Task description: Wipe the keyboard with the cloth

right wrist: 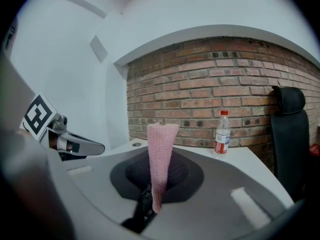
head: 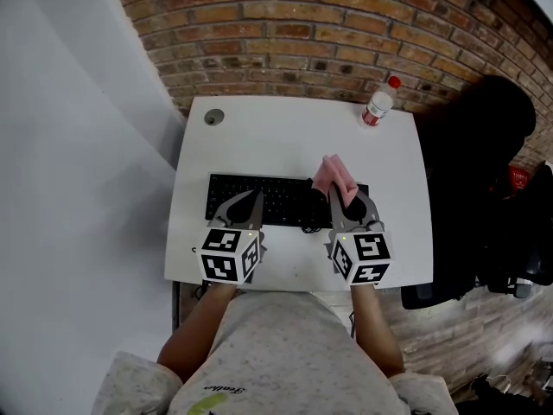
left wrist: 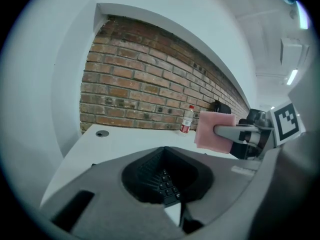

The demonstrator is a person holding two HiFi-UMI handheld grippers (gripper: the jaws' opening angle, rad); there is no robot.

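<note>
Backed by a red brick wall (head: 346,24), a white rectangular counter (head: 259,132) carries a flat black computer keyboard (head: 276,199) across its near half. The left gripper (head: 248,202) sits over the keyboard's left end, its fingers drawn together on nothing, with only keys showing in the dark recess between them. The right gripper (head: 344,199) is over the keyboard's right end, its fingers clamped on a pink knitted cloth (head: 333,175). The cloth stands up in a narrow fold above the fingers rather than lying flat on the keys, and whether its lower tail touches them cannot be told. A clear plastic bottle with a red cap (head: 378,105) stands at the far right corner, well apart.

The wipe looks ready to start, not yet under way. To do it well, the right gripper likely needs to tip forward and down so that a broad face of the cloth — not the hard fingers — meets the keys. It should then travel along the rows with light pressure. The pinch must be firm, since a dragging fold could pull free. Resting the left gripper on the keyboard's left end would keep the board from sliding.
</note>
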